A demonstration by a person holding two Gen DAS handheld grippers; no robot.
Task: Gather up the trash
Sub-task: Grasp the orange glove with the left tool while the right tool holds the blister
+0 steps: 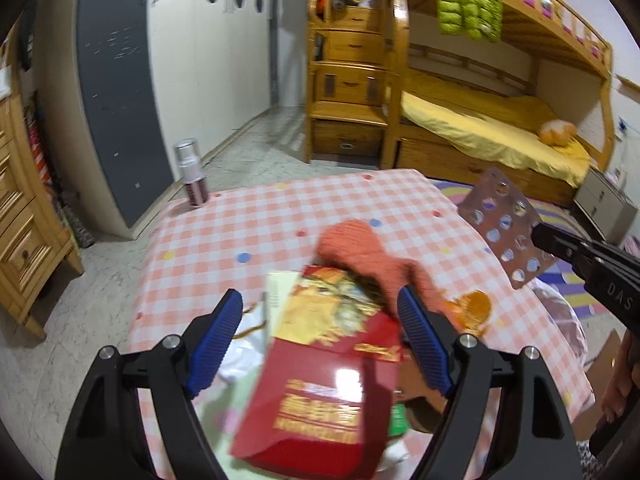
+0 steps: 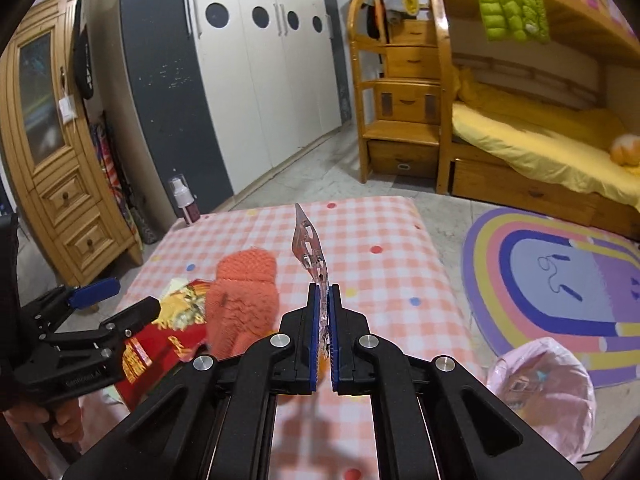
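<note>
My right gripper is shut on a silver, emptied pill blister pack, held edge-on above the pink checked table. The left wrist view shows the blister pack flat-on, pinched at its lower edge by the right gripper. My left gripper is open over a red and gold packet, its pads apart from it. An orange knitted piece lies across the packet's far end. Orange peel lies to the right of it. White crumpled paper lies left of the packet.
A spray bottle stands at the table's far left corner. A pink plastic bag sits open beside the table on the right, near a rainbow rug. A wooden bunk bed and a wardrobe stand behind.
</note>
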